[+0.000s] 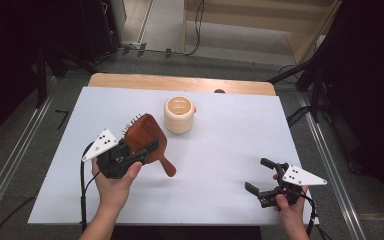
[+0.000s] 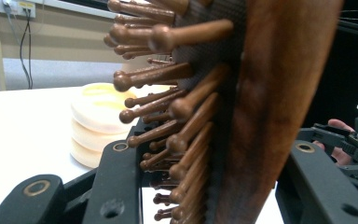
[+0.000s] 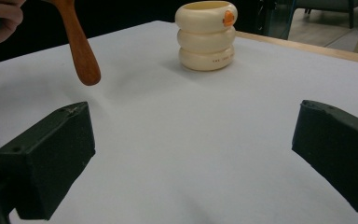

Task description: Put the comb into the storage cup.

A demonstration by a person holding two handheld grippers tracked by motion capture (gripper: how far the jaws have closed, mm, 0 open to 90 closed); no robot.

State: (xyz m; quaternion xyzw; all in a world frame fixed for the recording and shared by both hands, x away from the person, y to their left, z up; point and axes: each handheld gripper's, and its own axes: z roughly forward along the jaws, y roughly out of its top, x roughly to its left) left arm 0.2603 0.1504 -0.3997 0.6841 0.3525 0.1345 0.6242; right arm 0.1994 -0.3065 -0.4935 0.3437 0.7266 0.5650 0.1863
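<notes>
1. A reddish-brown wooden paddle hairbrush (image 1: 147, 137) with matching brown ball-tipped pins is seen.
2. A cream ribbed round holder (image 1: 179, 114) is marked with a small orange patch.
3. The table (image 1: 220, 150) is covered in pale bluish-white, with a tan wooden edge.
4. Both grippers are coloured black, with grey plates.

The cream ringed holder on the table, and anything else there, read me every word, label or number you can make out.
Cream ringed holder: a short line of dark print on its lowest ring, too small and blurred to read.
Same holder: an orange mark near the rim, a sign without legible letters.
Wooden hairbrush: no text visible.
White table cover: no text visible.
</notes>
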